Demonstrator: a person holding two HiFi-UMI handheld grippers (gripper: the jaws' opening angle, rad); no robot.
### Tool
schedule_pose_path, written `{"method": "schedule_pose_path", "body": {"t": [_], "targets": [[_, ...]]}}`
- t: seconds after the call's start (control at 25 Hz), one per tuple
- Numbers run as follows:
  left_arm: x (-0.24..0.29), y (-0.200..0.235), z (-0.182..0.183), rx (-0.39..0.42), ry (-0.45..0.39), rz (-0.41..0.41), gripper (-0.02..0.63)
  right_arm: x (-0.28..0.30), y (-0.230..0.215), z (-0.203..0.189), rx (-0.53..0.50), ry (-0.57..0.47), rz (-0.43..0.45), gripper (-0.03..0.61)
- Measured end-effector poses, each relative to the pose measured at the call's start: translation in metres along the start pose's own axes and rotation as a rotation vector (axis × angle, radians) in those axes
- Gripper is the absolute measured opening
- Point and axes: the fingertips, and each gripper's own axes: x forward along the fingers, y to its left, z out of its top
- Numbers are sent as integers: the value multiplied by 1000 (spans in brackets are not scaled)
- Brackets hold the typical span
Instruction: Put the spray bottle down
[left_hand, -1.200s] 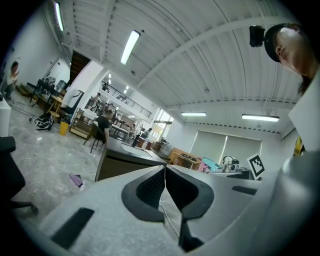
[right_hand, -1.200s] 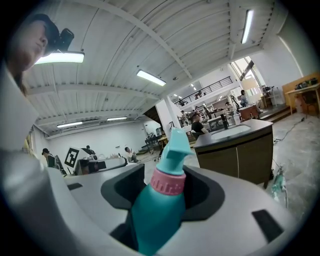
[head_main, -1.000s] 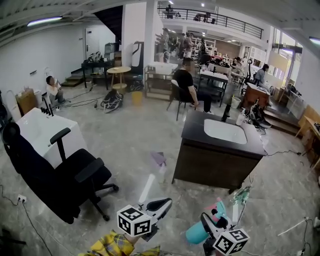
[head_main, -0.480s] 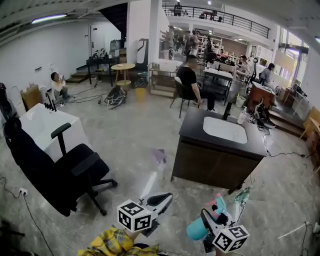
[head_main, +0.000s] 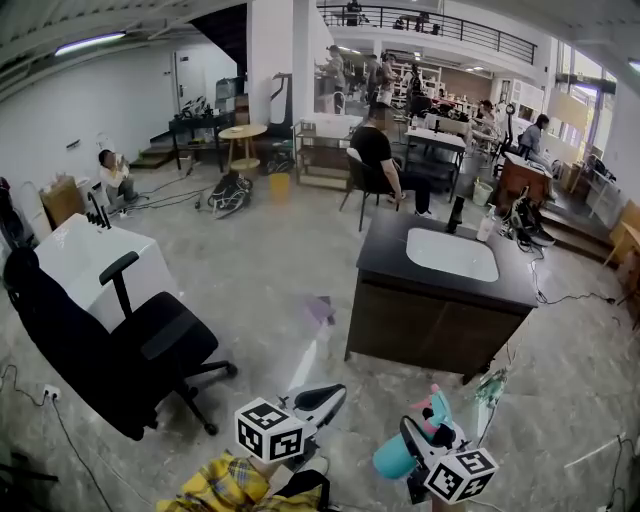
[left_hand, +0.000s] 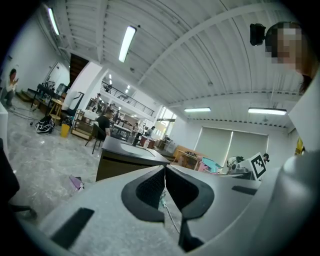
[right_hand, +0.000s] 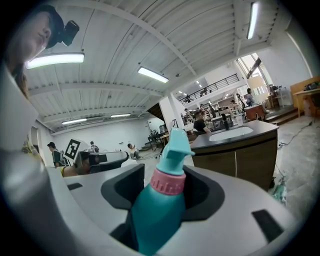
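The spray bottle (head_main: 394, 459) is teal with a pink collar and a teal trigger head. My right gripper (head_main: 425, 440) is shut on it, low at the right of the head view, above the floor. In the right gripper view the bottle (right_hand: 161, 210) sits upright between the jaws of the right gripper (right_hand: 169, 176), nozzle pointing towards a dark counter (right_hand: 235, 145). My left gripper (head_main: 325, 400) hangs beside it on the left. Its pads meet with nothing between them in the left gripper view (left_hand: 165, 170).
A dark cabinet (head_main: 420, 320) with a white sink (head_main: 451, 254) stands ahead on the right. A black office chair (head_main: 120, 350) and a white table (head_main: 70, 262) are at the left. A pink item (head_main: 320, 311) lies on the floor. A seated person (head_main: 375, 160) and desks are beyond.
Both grippers hold nearly the same place, the right one still shut on the bottle. The head view has shifted slightly.
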Motion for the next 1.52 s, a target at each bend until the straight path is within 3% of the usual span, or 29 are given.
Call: {"method": "schedule_pose_path", "body": {"t": [0.76, 1.12, 1.52], "targets": [[92, 100, 45, -11, 45, -73, 8, 122, -44, 31, 7, 26, -51, 213], [107, 156, 58, 12, 69, -62, 8, 185, -48, 39, -10, 57, -51, 213], [136, 180, 53, 43, 123, -151, 9, 244, -51, 39, -25, 91, -66, 212]]}}
